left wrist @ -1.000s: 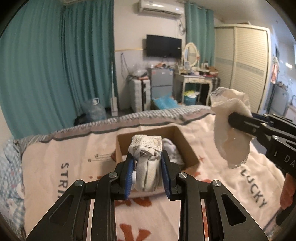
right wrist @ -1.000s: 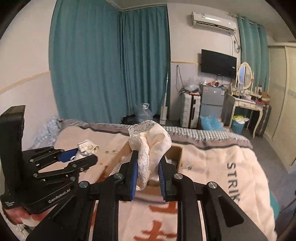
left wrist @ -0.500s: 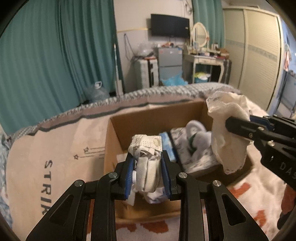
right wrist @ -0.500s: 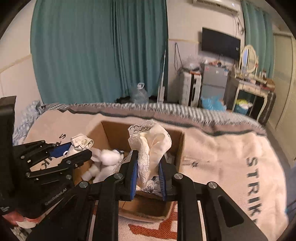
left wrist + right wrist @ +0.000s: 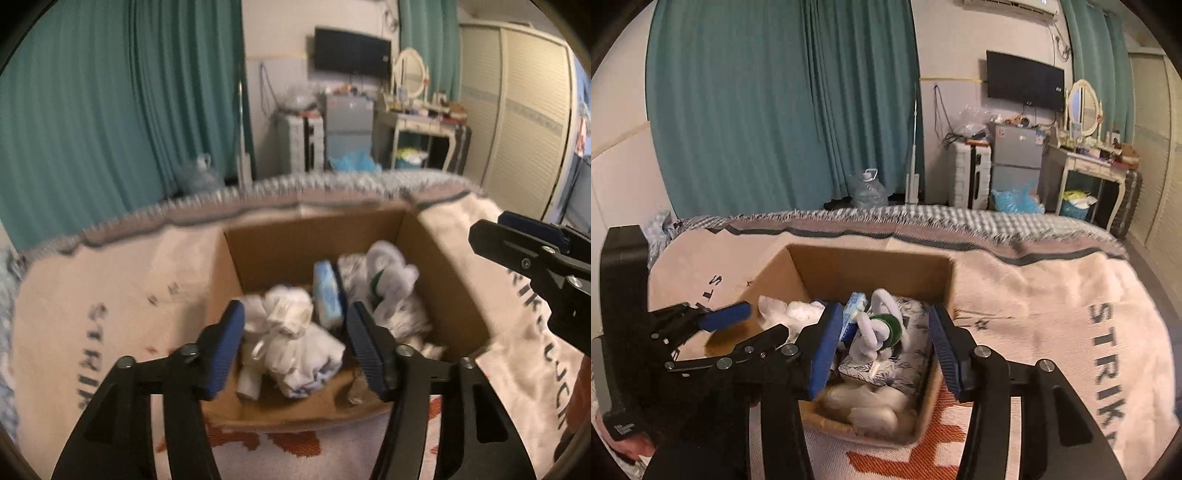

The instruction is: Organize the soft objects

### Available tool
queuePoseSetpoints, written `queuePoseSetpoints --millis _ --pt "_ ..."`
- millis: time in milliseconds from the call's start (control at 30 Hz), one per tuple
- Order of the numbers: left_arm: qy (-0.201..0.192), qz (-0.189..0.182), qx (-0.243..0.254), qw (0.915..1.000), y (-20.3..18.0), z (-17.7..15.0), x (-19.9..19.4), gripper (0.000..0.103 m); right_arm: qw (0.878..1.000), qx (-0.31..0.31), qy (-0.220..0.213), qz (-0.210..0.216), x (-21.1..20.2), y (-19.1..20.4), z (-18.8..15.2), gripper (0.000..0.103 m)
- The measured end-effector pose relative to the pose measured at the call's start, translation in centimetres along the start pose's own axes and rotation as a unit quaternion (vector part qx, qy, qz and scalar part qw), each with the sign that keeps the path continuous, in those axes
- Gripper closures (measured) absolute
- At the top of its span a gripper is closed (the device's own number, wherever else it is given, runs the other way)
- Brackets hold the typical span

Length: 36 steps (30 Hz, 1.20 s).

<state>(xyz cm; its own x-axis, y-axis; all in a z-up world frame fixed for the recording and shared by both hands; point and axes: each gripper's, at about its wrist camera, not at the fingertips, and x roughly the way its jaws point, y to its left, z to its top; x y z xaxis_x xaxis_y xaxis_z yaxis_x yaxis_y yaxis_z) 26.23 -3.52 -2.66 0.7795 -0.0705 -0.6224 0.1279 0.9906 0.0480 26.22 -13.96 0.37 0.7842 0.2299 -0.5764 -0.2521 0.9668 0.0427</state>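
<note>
Left gripper (image 5: 293, 341): jaws spread wide, nothing between the blue pads; poised over the near-left part of the cardboard box. Also shows at the left of the right wrist view (image 5: 738, 325), pads parted.
Right gripper (image 5: 881, 345): jaws spread wide, holding nothing; poised over the near-right part of the box. In the left wrist view (image 5: 495, 236) it enters from the right edge, tips near the box's right wall.
Cardboard box (image 5: 314, 236): open top, sits on the blanket on the bed, brown walls upright.
White cloth bundle (image 5: 295, 332): lies in the near-left of the box, directly below the left gripper, crumpled; blurred, so details unclear.
Blue packet (image 5: 327, 291): stands on edge mid-box, between the bundle and the right-hand pile.
White plush item (image 5: 877, 332): pale looped limbs with a green round part, resting on a patterned fabric (image 5: 916, 332) in the right half of the box.
Cream cloth (image 5: 866, 402): lies at the near-right corner of the box, under the right gripper.
Blanket (image 5: 1052, 314): pink-cream, dark lettering, orange pattern at the near edge, fringed grey border at the far edge.
Background: teal curtains (image 5: 775, 110) on the left, wall television (image 5: 1025, 81), small fridge (image 5: 1015, 162), dressing table with oval mirror (image 5: 1082, 107), wardrobe (image 5: 517, 118) on the far right.
</note>
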Motion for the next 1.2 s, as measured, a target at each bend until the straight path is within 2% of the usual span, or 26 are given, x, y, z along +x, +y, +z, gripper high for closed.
queuePoseSetpoints --millis 200,300,367,500,633,667,733,833,1000,1067,1200 --pt "-0.071 -0.003 0.007 0.9974 -0.4 3.8 -10.2 0.041 0.999 -0.005 -0.046 -0.022 -9.6 1.0 4.0 0.052" --pt "-0.112 -0.007 0.011 0.9936 -0.3 5.1 -16.1 0.04 0.996 -0.022 -0.079 -0.031 -16.0 2.3 5.6 0.049" --pt "-0.139 -0.013 0.009 0.9902 -0.3 5.6 -19.7 0.016 0.994 -0.03 -0.1 -0.035 -19.9 3.1 6.1 0.048" --pt "-0.203 -0.009 0.016 0.979 -0.3 5.6 -26.7 0.012 0.989 -0.04 -0.138 -0.046 -26.4 4.7 6.3 0.032" --pt "-0.236 0.001 0.031 0.9713 -0.6 4.8 -31.4 0.012 0.981 -0.04 -0.18 -0.057 -32.0 6.3 5.3 0.0" --pt "-0.245 0.004 0.035 0.9688 -0.6 4.4 -32.4 0.012 0.98 -0.038 -0.19 -0.054 -33.0 6.6 5.0 0.0" --pt "-0.265 0.019 0.031 0.9637 -0.5 3.1 -33.9 0.012 0.978 -0.028 -0.199 -0.045 -34.8 7.0 4.2 0.0" --pt "-0.261 0.021 0.023 0.9649 -0.2 1.3 -34.7 0.012 0.98 -0.02 -0.193 -0.04 -36.2 7.4 2.7 0.0" --pt "-0.268 0.036 0.005 0.9629 0.3 -1.6 -33.8 0.012 0.975 -0.005 -0.217 -0.042 -37.0 7.3 0.1 0.0" --pt "-0.263 0.053 0.006 0.9632 -0.1 -2.6 -32.5 0.012 0.976 -0.007 -0.216 -0.025 -35.6 7.4 -1.4 0.0" --pt "-0.242 0.044 0.0 0.9692 -0.6 -4.1 -28.8 0.012 0.979 -0.024 -0.202 -0.015 -31.3 7.3 -4.4 0.0"
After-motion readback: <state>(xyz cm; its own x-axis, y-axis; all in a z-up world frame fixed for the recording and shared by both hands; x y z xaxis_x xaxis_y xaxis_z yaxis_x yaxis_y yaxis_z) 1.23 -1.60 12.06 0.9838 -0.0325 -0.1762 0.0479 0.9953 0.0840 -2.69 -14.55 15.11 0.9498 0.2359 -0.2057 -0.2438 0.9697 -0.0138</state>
